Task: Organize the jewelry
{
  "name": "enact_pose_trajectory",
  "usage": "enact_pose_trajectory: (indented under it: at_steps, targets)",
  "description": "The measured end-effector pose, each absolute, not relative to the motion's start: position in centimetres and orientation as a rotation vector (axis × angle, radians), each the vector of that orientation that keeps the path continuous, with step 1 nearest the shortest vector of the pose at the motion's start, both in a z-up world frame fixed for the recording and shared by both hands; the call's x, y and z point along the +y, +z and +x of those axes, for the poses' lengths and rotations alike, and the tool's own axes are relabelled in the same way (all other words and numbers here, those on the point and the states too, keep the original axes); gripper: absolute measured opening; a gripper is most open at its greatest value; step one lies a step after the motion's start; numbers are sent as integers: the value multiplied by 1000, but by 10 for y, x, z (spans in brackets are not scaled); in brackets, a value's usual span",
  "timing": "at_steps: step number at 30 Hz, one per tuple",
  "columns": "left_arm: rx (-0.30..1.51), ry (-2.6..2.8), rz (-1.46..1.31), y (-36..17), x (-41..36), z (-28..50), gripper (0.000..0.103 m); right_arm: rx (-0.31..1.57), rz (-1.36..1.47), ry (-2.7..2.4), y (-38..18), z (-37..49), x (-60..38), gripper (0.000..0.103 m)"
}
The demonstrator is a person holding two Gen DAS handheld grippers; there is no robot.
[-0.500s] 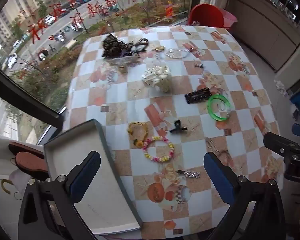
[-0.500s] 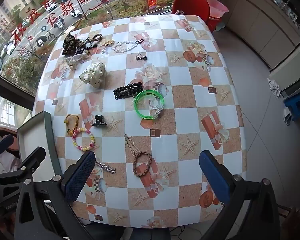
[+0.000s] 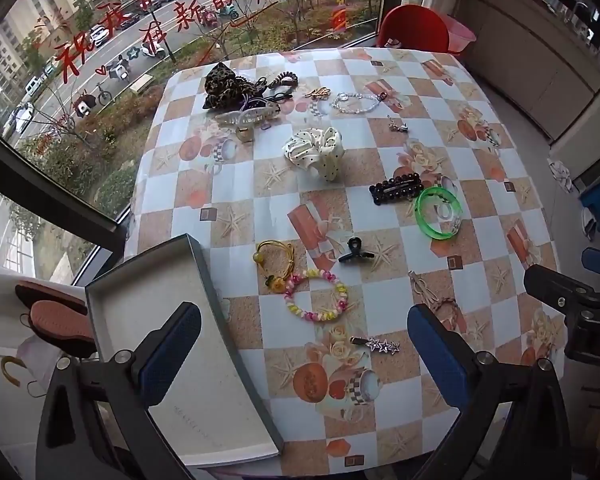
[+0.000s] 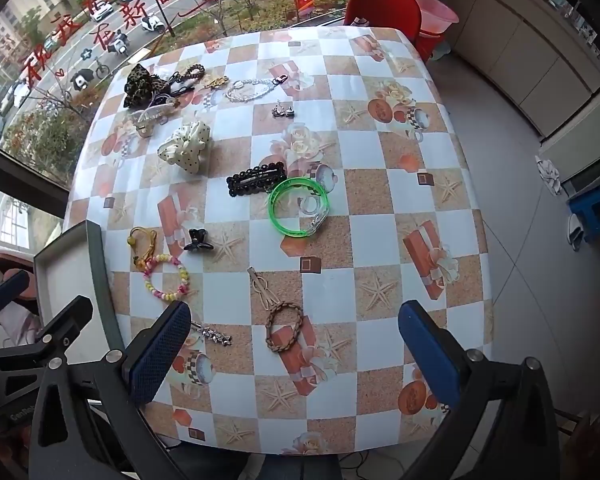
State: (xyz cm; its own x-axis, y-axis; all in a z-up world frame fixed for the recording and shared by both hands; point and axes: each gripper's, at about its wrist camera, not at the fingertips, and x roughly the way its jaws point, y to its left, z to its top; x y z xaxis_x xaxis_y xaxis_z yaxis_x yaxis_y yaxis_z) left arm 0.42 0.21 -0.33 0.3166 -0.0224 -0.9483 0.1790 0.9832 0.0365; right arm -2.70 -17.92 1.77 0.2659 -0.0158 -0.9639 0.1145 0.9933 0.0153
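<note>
A wide window with red writing on the glass looked down on a street behind the counter (image 4: pixel 400 184), which wore a glossy checked cloth of white, tan and printed starfish squares. At its left near corner a shallow grey cardboard box (image 3: pixel 172 344) sat open, its long axis running from the near edge away toward the window. The jewelry lay scattered: a green translucent plastic bangle (image 4: pixel 298 207) flat near the middle, a black beaded bar clip (image 4: pixel 256 179) touching its upper left rim with its length running left to right, a pastel yellow-and-pink bead bracelet (image 3: pixel 315 296) just beside the box, a brown braided cord bracelet (image 4: pixel 285 327) nearer the front, and a cream polka-dot fabric scrunchie (image 3: pixel 315 152) farther back. A silver star hair clip (image 3: pixel 376 345) lay crosswise near the front edge. The left tongs (image 3: pixel 300 356) and the right tongs (image 4: pixel 296 354) both hung above the counter, angled steeply down, spread fully wide and holding nothing.
</note>
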Motion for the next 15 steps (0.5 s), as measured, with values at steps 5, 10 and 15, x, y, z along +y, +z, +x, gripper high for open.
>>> enact_pose_trajectory:
  at_steps: [5, 10, 15]
  targets:
    - [1244, -134, 144, -4, 3, 5, 103, 1301, 90, -93, 18, -23, -177, 103]
    - [1243, -132, 142, -4, 3, 4, 103, 1304, 89, -94, 17, -23, -177, 103]
    - [1244, -130, 147, -4, 2, 4, 103, 1305, 89, -93, 18, -23, -176, 103]
